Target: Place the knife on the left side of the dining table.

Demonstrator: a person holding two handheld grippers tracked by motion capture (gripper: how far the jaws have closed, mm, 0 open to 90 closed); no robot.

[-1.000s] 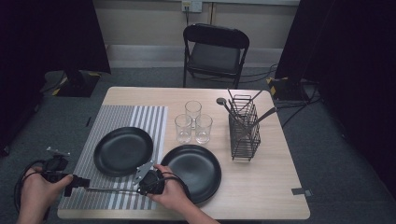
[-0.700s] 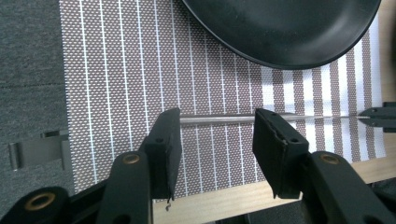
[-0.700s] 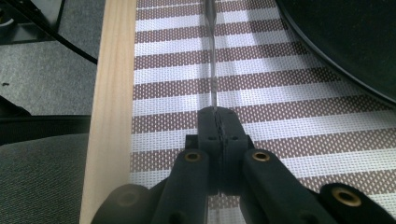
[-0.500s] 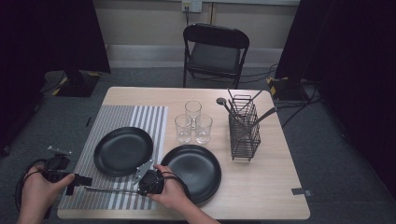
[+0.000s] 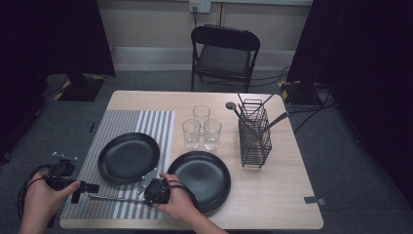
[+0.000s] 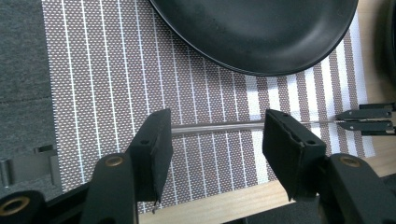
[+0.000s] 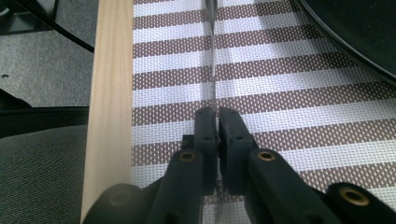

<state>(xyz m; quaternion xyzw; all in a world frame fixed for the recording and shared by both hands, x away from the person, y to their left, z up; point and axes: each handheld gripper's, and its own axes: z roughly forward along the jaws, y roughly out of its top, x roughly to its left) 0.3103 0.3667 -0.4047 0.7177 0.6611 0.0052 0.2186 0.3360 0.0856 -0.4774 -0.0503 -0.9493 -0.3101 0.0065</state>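
Note:
A thin silver utensil (image 6: pixel 215 127) lies across the striped placemat (image 6: pixel 93 70) near the table's front edge. My left gripper (image 6: pixel 215 135) is open. Its jaws have just been opening, and they straddle the utensil's handle without pressing on it. My right gripper (image 7: pixel 217 116) is shut on the utensil's other end, and the metal (image 7: pixel 212 46) runs straight out from its tips. In the high view the left gripper (image 5: pixel 84 189) is at the mat's front left and the right gripper (image 5: pixel 142 191) sits between the two plates, with the utensil (image 5: pixel 111 197) spanning them.
Two black plates stand nearby, one on the mat (image 5: pixel 128 157) and one on bare wood (image 5: pixel 199 178). Three glasses (image 5: pixel 200 127) cluster mid-table. A wire caddy (image 5: pixel 254 136) holding utensils is at the right. A folding chair (image 5: pixel 224 48) stands beyond the table.

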